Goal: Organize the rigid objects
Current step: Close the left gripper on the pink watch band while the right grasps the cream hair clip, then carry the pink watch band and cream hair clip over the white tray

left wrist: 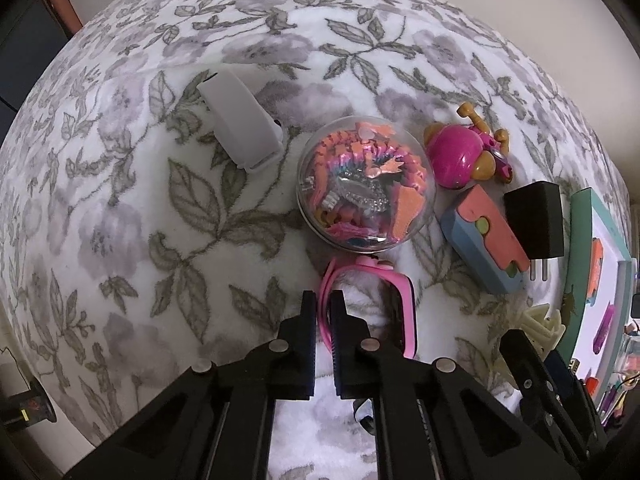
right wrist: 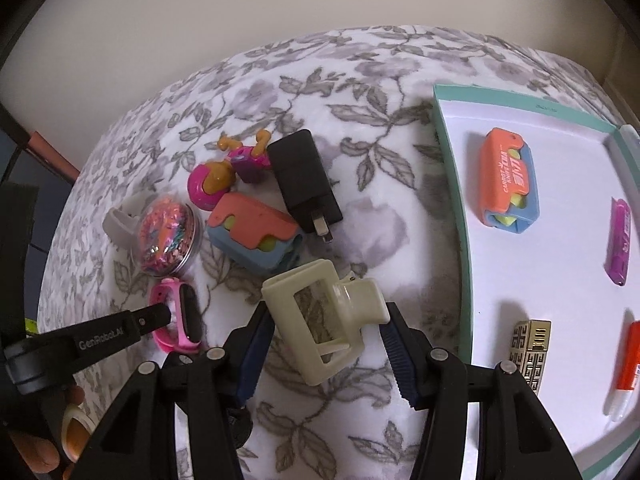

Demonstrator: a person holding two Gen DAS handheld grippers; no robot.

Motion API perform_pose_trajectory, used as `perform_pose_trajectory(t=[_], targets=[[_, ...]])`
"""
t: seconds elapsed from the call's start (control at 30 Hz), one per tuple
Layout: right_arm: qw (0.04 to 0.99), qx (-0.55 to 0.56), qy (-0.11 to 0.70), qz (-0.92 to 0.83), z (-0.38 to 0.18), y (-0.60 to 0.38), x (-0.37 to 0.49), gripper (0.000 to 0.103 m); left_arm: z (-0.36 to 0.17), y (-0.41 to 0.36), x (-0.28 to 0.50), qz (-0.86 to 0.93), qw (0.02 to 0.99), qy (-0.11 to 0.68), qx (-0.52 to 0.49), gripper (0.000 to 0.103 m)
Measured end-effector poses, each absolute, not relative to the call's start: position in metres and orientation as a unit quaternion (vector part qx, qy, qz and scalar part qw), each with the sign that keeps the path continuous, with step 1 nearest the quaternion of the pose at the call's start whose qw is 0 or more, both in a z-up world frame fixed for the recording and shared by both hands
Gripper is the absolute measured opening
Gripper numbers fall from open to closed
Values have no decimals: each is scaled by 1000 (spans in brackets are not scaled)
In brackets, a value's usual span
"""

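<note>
My left gripper (left wrist: 323, 304) is shut on the strap of a pink watch (left wrist: 376, 300), which lies on the floral blanket; it also shows in the right wrist view (right wrist: 182, 318). My right gripper (right wrist: 326, 320) holds a cream hair claw clip (right wrist: 326, 320) between its fingers, left of a teal-rimmed white tray (right wrist: 450, 200). The tray holds an orange-blue toy case (right wrist: 508, 180), a purple item (right wrist: 619, 240), a gold box (right wrist: 530, 348) and an orange-white tube (right wrist: 628, 364).
On the blanket lie a clear ball of colourful trinkets (left wrist: 364, 184), a pink doll toy (left wrist: 460, 152), an orange-blue case (left wrist: 484, 236), a black charger plug (left wrist: 534, 220) and a grey clip (left wrist: 240, 124). A wall runs behind the bed.
</note>
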State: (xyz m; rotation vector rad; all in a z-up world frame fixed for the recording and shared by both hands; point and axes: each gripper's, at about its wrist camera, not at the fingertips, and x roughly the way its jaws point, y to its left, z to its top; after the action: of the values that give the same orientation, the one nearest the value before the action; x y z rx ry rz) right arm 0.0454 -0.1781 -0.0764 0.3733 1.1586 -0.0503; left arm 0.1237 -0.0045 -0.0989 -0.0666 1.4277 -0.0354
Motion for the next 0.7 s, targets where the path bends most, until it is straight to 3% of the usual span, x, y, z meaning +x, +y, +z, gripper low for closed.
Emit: perform_pose_trajectory(t=[0.37,0.7], targets=[[817,193,542,-30,-75,-181,43,57,-74,2,123,-27,764,642,-55,6],[828,223,513,-37,-51,-193,40,57,-15,12,119,-50,803,588,-78,6]])
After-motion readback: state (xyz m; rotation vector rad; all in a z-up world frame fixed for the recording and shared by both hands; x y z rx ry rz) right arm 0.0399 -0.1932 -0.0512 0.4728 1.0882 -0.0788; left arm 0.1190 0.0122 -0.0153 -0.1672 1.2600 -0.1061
